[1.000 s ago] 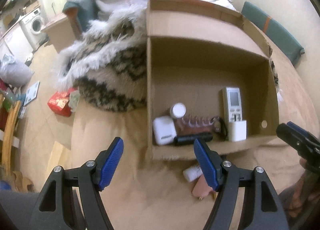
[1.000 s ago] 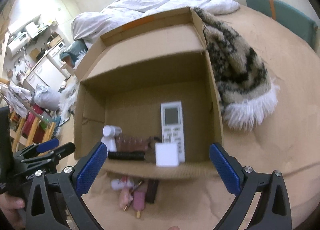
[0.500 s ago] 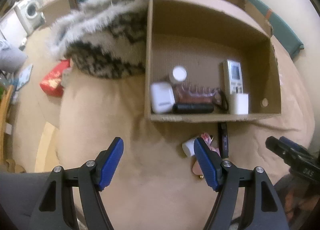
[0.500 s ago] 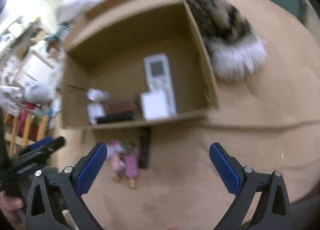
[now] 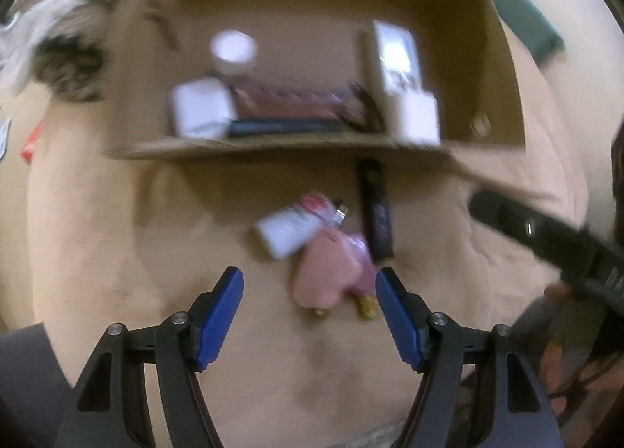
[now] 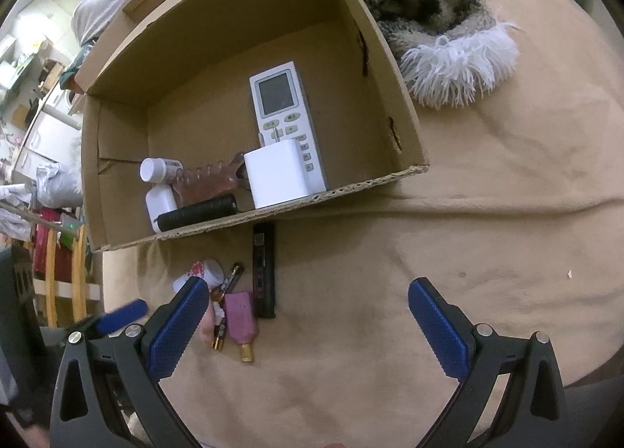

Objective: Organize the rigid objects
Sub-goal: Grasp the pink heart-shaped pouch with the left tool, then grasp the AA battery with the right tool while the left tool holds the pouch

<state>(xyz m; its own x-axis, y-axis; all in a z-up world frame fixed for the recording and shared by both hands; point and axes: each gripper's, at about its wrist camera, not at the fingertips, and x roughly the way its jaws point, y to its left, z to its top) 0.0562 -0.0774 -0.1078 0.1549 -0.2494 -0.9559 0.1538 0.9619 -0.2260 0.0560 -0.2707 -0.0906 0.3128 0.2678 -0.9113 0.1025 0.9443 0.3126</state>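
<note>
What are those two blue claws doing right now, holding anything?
Left gripper: open, holding nothing, above the pink items.
Right gripper: open, holding nothing, above the beige cover.

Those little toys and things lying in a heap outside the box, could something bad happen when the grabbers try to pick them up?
Maybe. The pink popsicle toys, battery and small white bottle lie touching in one heap, so the open left gripper might pinch two things or knock one away. The black stick lies right beside them and could get bumped. The left view is blurry, so aiming may be off.
</note>
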